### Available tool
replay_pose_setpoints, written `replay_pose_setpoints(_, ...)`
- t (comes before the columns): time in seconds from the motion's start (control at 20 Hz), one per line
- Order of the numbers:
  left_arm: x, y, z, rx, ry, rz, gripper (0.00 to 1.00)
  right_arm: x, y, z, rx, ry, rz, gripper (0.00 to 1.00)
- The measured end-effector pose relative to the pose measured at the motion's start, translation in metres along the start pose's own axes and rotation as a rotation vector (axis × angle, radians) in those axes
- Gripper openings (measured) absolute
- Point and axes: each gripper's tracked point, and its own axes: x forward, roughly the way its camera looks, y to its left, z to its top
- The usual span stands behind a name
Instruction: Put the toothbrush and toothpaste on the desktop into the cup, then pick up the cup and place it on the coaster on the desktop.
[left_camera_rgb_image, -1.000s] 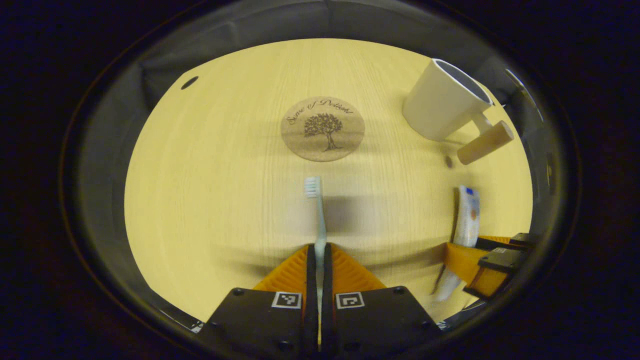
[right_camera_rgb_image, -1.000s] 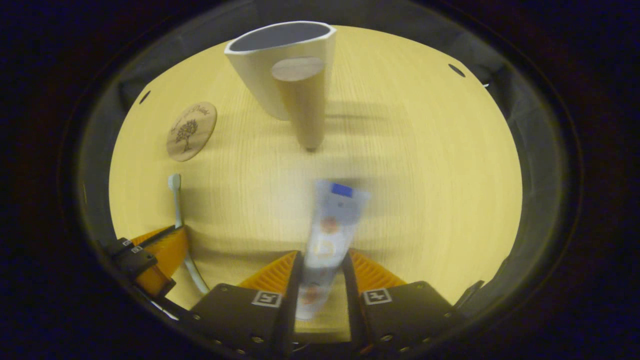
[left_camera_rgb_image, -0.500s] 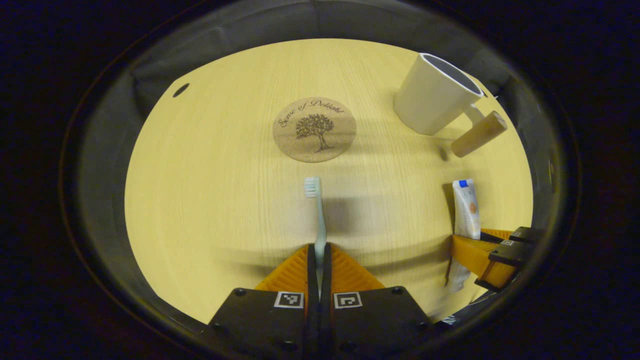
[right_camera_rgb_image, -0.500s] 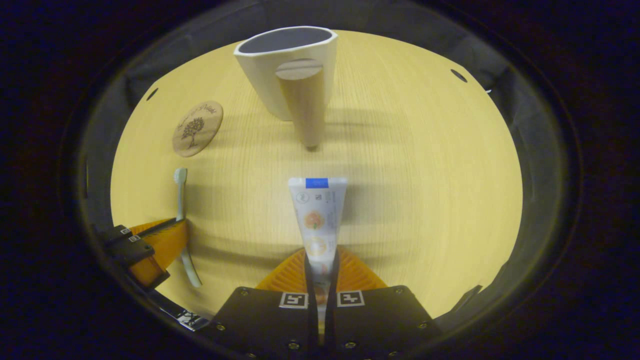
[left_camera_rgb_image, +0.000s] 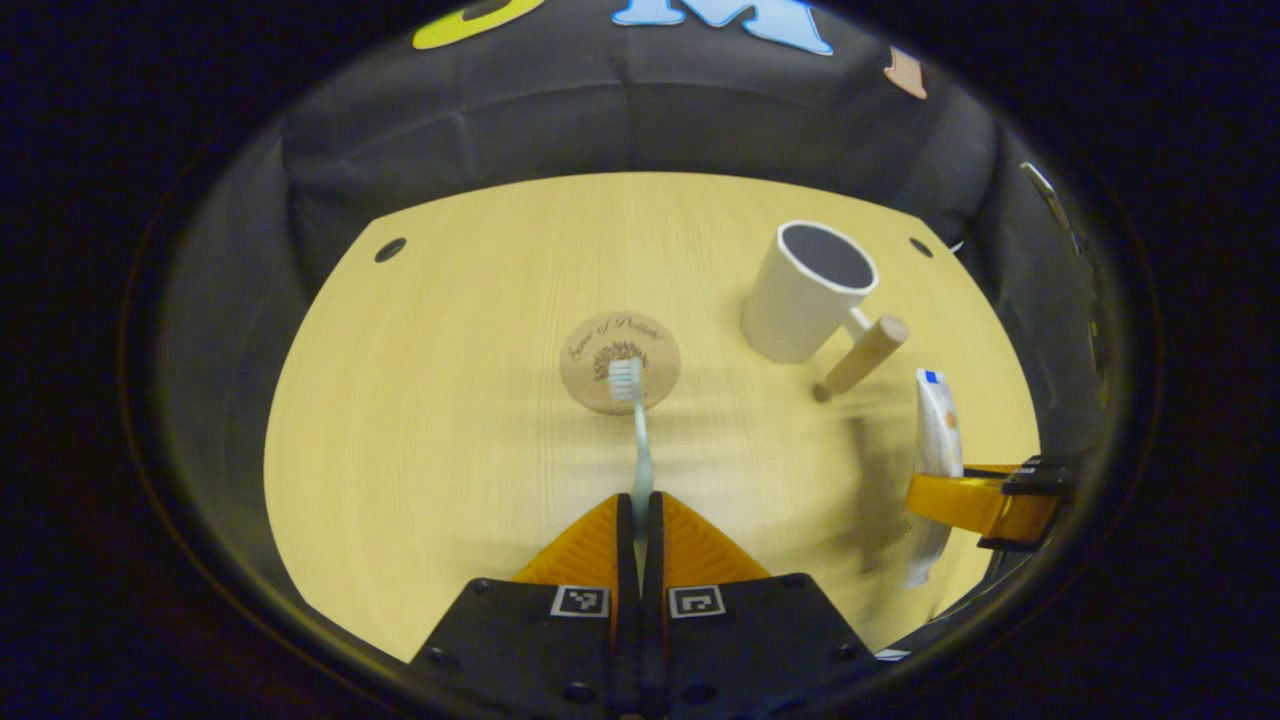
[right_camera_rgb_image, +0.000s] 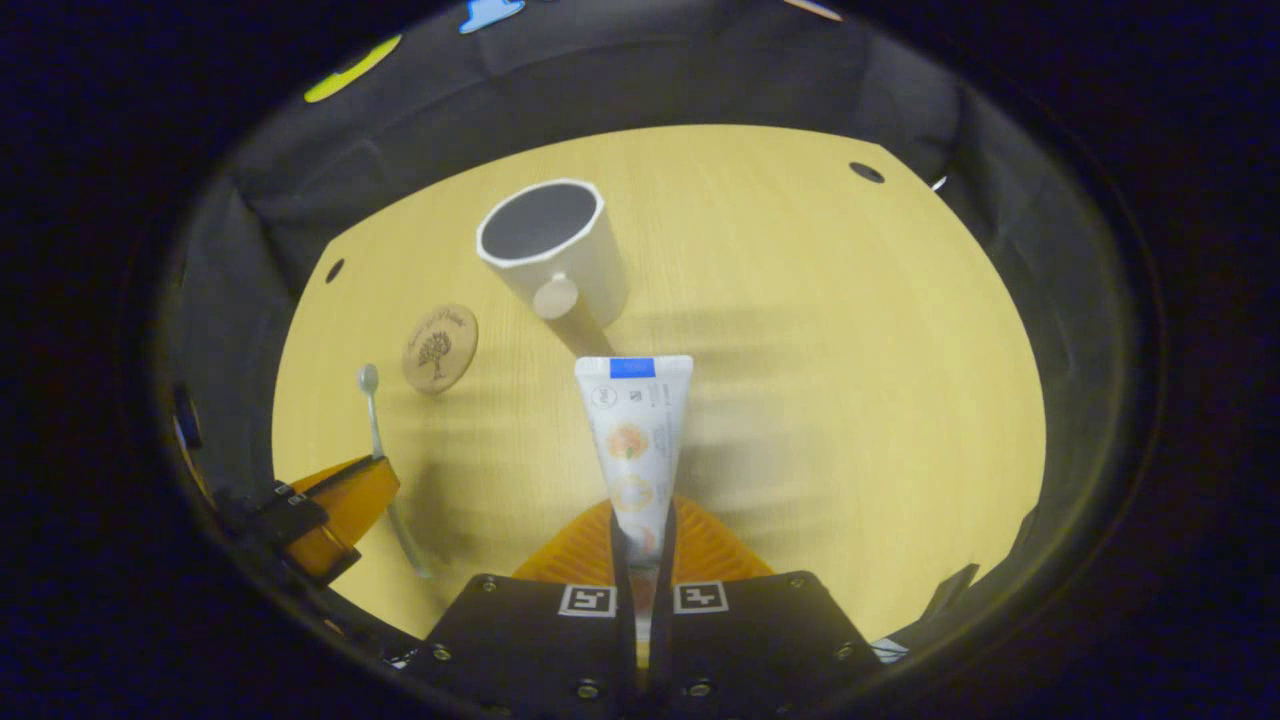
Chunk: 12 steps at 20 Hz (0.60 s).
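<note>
Left gripper view: left gripper (left_camera_rgb_image: 640, 505) closed tight on the toothbrush (left_camera_rgb_image: 640, 450), both fingers pressing its handle, bristle head pointing away and lined up over the coaster (left_camera_rgb_image: 620, 361), clear of the table (left_camera_rgb_image: 430, 420). Pale yellow wood-grain table with a rounded far edge and small dark holes near its far corners. Black cloth wall (left_camera_rgb_image: 600, 120) rising behind and wrapping round both sides. Upright white cup (left_camera_rgb_image: 808, 291) to the right of the coaster, apart from it, open mouth up, with a wooden peg handle sticking out to its right. At the right edge, right gripper (left_camera_rgb_image: 975, 500) clamped across the toothpaste (left_camera_rgb_image: 935, 440), tube held above the table, lower end blurred. Right gripper view: right gripper (right_camera_rgb_image: 641, 525) nearly closed, both fingers squeezing the narrow end of the toothpaste (right_camera_rgb_image: 633, 440), the flat crimped end with a blue band pointing away towards the cup (right_camera_rgb_image: 550, 250). Cup upright on the table (right_camera_rgb_image: 850, 400), handle facing the camera. Coaster (right_camera_rgb_image: 440, 348) lying flat to the left of the cup, well apart. At lower left, left gripper (right_camera_rgb_image: 345, 500) gripping the toothbrush (right_camera_rgb_image: 372, 410), head up and away. Same black cloth wall (right_camera_rgb_image: 700, 80) behind the table, a dark hole near each far corner.
</note>
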Motion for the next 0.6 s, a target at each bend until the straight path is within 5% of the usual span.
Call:
replay_pose_setpoints(0.3, -0.032, -0.015, 0.064, -0.106, -0.115, -0.076, 0.07, -0.043, -0.002, 0.069, 0.062, -0.135, 0.052, 0.06)
replay_pose_setpoints(0.6, -0.053, -0.013, 0.12, -0.107, -0.192, -0.096, 0.07, -0.077, 0.022, 0.163, 0.063, -0.303, 0.168, 0.06)
